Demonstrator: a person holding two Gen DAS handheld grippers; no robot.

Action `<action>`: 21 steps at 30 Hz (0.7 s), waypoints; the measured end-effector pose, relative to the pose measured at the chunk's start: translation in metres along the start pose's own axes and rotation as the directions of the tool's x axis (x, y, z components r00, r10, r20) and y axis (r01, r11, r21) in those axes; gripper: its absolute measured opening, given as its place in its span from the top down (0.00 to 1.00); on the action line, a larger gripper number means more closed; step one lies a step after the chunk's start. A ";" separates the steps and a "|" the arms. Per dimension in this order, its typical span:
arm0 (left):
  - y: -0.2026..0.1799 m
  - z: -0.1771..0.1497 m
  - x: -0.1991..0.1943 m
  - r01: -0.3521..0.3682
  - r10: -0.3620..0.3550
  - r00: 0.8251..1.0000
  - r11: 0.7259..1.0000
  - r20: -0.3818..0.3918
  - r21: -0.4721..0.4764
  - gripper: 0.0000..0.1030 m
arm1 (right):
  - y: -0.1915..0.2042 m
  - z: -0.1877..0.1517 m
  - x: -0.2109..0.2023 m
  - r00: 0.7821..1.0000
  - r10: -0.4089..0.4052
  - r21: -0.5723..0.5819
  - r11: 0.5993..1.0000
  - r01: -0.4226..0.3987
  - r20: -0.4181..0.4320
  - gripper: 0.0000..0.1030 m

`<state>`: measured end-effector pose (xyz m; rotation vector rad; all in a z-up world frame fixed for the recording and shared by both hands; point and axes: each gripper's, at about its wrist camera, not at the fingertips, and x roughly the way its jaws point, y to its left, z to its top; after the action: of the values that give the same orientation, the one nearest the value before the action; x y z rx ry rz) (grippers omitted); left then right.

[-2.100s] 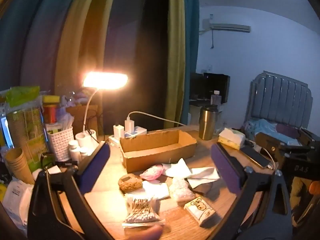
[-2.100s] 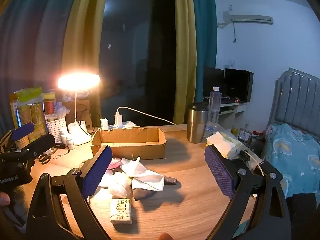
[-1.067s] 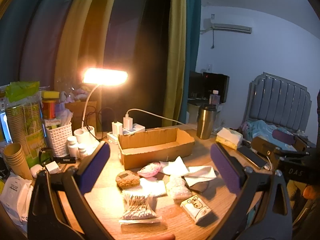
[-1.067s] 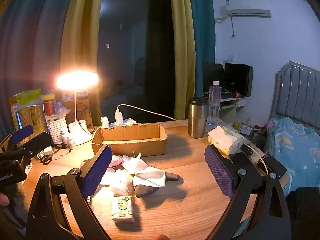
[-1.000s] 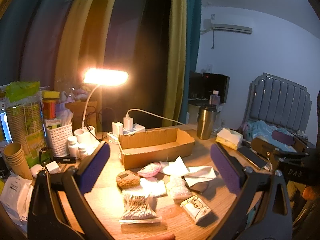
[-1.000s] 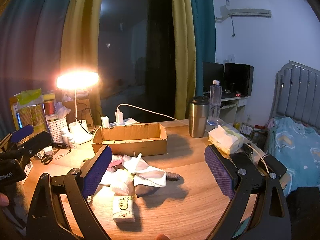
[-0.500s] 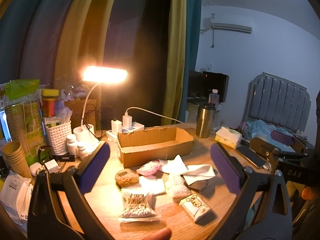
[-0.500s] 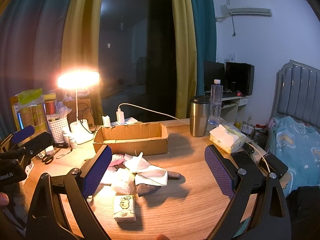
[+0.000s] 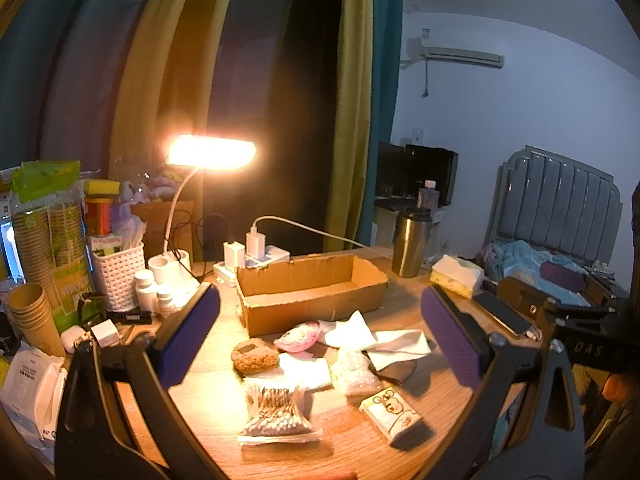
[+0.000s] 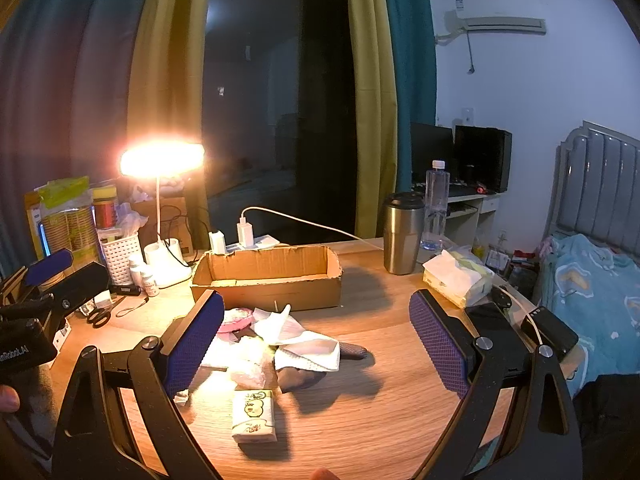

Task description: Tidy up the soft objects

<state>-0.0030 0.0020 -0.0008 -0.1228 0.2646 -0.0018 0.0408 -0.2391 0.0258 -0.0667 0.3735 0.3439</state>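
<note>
An open cardboard box [image 9: 312,292] [image 10: 268,280] stands on the wooden desk. In front of it lies a pile of soft things: a brown knitted pad [image 9: 255,358], a pink pouch [image 9: 299,334], white tissues [image 9: 396,342] [image 10: 306,344], a bag of cotton swabs [image 9: 278,412], a clear bag of white bits [image 9: 354,372], a tissue pack with a cartoon [image 9: 390,414] [image 10: 254,416] and a dark cloth [image 10: 298,376]. My left gripper [image 9: 320,344] is open and empty, held above the pile. My right gripper [image 10: 316,344] is open and empty, above the tissues.
A lit desk lamp [image 9: 210,152], a white basket [image 9: 118,268], paper cups [image 9: 30,316] and bottles crowd the left. A steel tumbler [image 9: 410,242] [image 10: 402,232], a tissue packet [image 10: 456,278], a phone [image 9: 504,314] and a power strip [image 9: 256,256] stand around the box.
Both grippers have drifted slightly back and up; the pile and box sit a little lower and farther in view. Both stay open and empty.
</note>
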 end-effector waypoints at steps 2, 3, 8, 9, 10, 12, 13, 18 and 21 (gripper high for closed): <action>0.001 0.001 0.000 0.001 -0.001 1.000 1.000 -0.001 0.000 0.02 | 0.001 0.000 0.000 1.000 0.003 0.000 1.000 -0.003 0.000 0.07; 0.002 0.001 0.000 0.002 -0.002 1.000 1.000 -0.001 -0.002 0.02 | 0.001 0.000 0.000 1.000 0.005 0.000 1.000 -0.005 0.000 0.07; 0.001 0.002 -0.001 0.001 -0.001 1.000 1.000 0.003 -0.001 0.02 | 0.003 0.000 -0.001 1.000 0.008 -0.002 1.000 -0.008 0.000 0.07; 0.001 0.001 -0.001 0.000 0.000 1.000 1.000 0.002 -0.002 0.02 | 0.003 0.000 -0.001 1.000 0.010 -0.002 1.000 -0.010 0.000 0.07; 0.002 0.001 -0.001 0.001 -0.001 1.000 1.000 0.002 -0.002 0.02 | 0.003 0.000 -0.001 1.000 0.009 -0.002 1.000 -0.009 0.001 0.07; 0.001 0.001 -0.001 0.000 0.000 1.000 1.000 0.002 -0.002 0.02 | 0.003 0.000 -0.001 1.000 0.009 -0.001 1.000 -0.009 0.000 0.07; 0.001 0.001 -0.001 0.000 0.000 1.000 1.000 0.002 -0.002 0.02 | 0.003 0.000 -0.001 1.000 0.009 -0.001 1.000 -0.009 0.000 0.07; 0.002 0.001 -0.001 0.001 -0.001 1.000 1.000 0.002 -0.003 0.02 | 0.003 0.000 -0.001 1.000 0.008 -0.002 1.000 -0.008 0.000 0.07; 0.002 0.001 -0.001 0.001 -0.001 1.000 1.000 0.002 -0.003 0.02 | 0.003 0.000 -0.001 1.000 0.009 -0.001 1.000 -0.009 0.000 0.07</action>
<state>-0.0038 0.0040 0.0000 -0.1257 0.2623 -0.0024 0.0389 -0.2366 0.0263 -0.0664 0.3735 0.3532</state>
